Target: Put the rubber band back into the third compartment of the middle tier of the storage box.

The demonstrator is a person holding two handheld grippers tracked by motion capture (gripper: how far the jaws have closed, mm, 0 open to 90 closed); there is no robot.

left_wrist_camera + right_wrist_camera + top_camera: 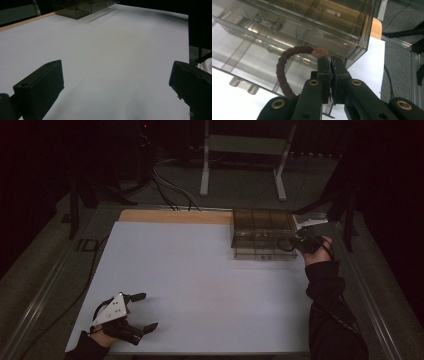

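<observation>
Band: a dark red braided loop (pixel 284 72) with a small tan tag, lower centre of the right gripper view, arcing from the tag down and left; the high view shows it as a faint dark ring.
Right gripper (pixel 330 65): jaws closed on the band beside the tag.
Box (pixel 262 232): clear smoky drawer box, upper right of the worktop (pixel 200 285).
Left gripper (pixel 145 312): lower left, jaws wide apart, holding nothing.

A white sheet (pixel 200 285) covers the desk (pixel 170 216), leaving a wooden strip bare along the far edge. A clear smoky plastic drawer box (pixel 262 232) stands at the far right of the desk.
</observation>
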